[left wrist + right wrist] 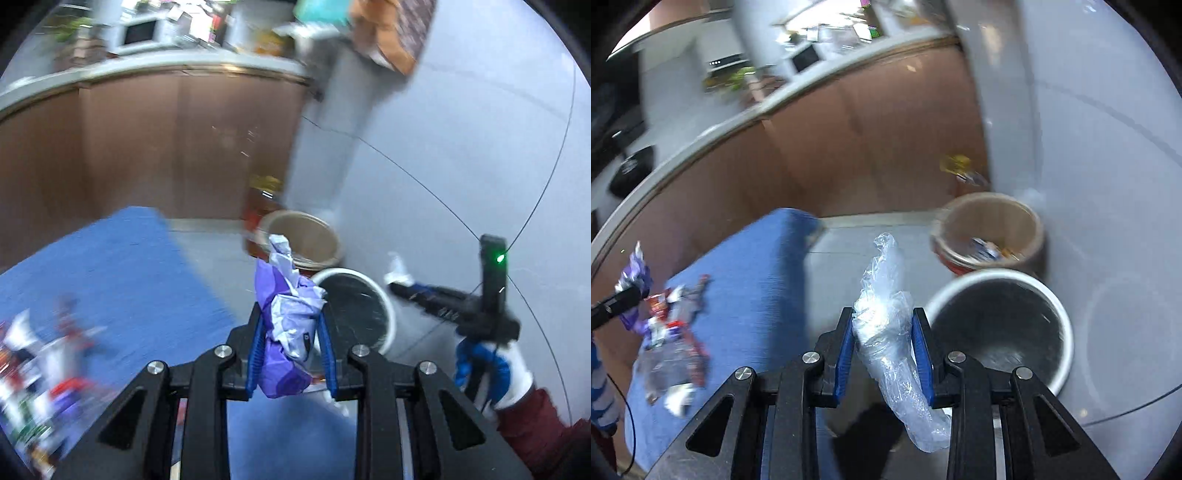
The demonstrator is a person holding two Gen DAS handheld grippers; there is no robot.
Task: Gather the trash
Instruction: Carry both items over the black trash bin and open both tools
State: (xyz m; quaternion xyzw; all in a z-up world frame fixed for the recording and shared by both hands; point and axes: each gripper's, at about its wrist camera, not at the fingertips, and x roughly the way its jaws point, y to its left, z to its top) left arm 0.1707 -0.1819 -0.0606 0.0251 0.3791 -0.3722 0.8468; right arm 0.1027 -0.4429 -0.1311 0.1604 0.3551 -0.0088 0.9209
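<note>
1. The left gripper [291,343] is gripping a crumpled purple-and-white wrapper [286,332], its blue-padded jaws clenched on the wrapper's middle while the twisted top is sticking up past the fingertips.

2. The right gripper [884,343] is gripping a crumpled clear plastic bag [890,332], jaws pressed against both sides; the bag's ends are trailing toward 12 o'clock and 5 o'clock.

3. In the left wrist view, a white-rimmed bin with a black liner [354,310] is standing at roughly 2 o'clock from the wrapper, with a tan bin [303,236] just behind it at 12 o'clock. Both are sitting on the grey floor [443,166].

4. In the right wrist view, the tan bin [990,232] is already holding some wrappers, while the white-rimmed bin [997,325] is sitting just beside the plastic bag at 3 o'clock.

5. A blue mat [750,277] is lying at 9 o'clock, carrying a blurred scatter of remaining wrappers [676,332].

6. A gloved right hand [487,369] is holding the right gripper at 3 o'clock in the left wrist view.

7. A brown cabinet front [147,147] is filling the background.
</note>
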